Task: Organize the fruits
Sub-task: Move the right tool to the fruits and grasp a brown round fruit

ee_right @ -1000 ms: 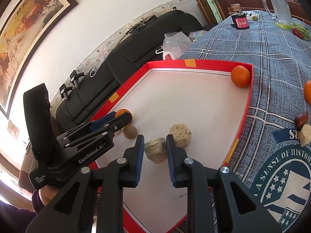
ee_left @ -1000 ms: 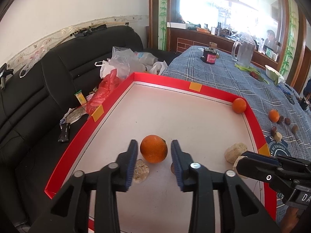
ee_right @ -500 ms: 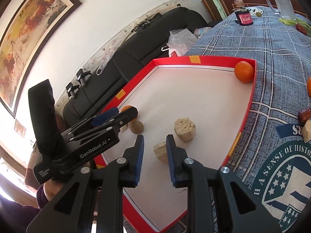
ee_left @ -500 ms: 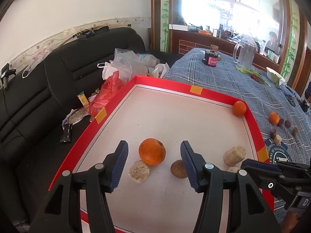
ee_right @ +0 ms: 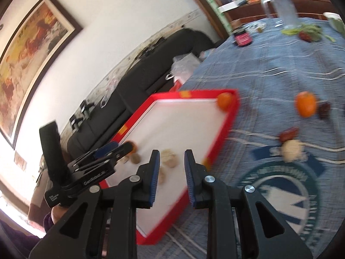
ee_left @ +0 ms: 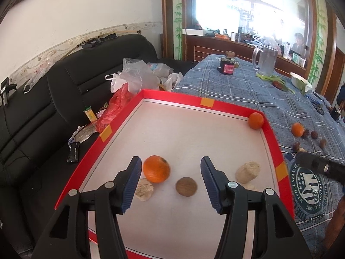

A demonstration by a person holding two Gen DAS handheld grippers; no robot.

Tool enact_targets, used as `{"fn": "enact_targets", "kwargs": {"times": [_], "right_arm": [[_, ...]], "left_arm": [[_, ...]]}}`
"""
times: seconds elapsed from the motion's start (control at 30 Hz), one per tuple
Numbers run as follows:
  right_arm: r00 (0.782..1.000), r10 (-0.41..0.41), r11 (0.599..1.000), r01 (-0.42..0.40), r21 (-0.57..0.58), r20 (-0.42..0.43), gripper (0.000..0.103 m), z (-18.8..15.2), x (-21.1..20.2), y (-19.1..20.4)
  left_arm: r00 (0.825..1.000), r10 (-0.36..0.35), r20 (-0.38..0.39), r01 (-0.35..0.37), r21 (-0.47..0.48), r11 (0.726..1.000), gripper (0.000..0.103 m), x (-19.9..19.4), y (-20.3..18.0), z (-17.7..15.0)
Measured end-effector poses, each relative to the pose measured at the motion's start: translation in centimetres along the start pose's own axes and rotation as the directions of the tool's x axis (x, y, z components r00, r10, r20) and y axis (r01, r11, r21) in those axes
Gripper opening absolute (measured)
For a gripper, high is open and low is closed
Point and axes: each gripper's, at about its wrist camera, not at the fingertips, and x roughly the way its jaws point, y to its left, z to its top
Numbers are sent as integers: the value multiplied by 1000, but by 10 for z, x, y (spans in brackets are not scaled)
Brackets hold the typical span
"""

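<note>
Both grippers hang empty over the red tray [ee_left: 117, 119], left gripper [ee_left: 171, 180] jaws wide, right gripper [ee_right: 171, 173] jaws parted. One orange [ee_right: 305, 106] lies on the bench, probably next to fetch.

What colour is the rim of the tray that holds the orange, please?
Red, with small orange tape patches; the tray rim shows best in the left wrist view.
</note>
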Motion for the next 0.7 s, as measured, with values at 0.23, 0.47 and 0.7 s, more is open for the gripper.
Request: {"fn": "enact_targets", "kwargs": {"times": [0.23,0.47,0.7], "right_arm": [[989,-110,991,102,82,100,26,7,-58,-46],[964,-238,957,212,200,116,26,20,-107,-98],[916,-402,880,388,273,-5,26,40,-113,-146]], "left_arm": [[999,-35,18,34,59,998,57,-13,-27,1],[992,-121,29,115,152,982,58,-28,-75,4],[978,-208,-3,202,254,946,58,-34,-129,1]]}}
